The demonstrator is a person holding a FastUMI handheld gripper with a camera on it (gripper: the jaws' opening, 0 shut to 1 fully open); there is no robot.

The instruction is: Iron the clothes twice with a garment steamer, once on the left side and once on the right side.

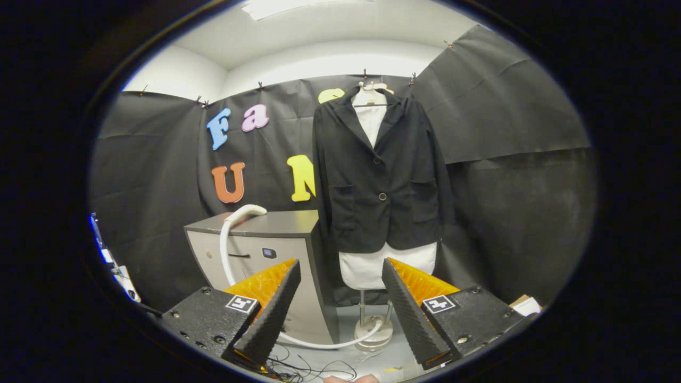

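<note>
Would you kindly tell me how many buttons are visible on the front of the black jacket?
2. One button sits where the lapels meet on the jacket; the other button is below it, between the pockets. The open tongs are well short of the jacket, holding nothing.

Your gripper point(340, 287) hangs with its fingers spread wide, gripping nothing, well short of the jacket point(379, 175) ahead.

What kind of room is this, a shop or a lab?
Likely a small test booth, not a shop: black cloth walls, a jacket on a dress form, and a steamer lying on a cabinet. The claw is open, empty, short of them.
</note>
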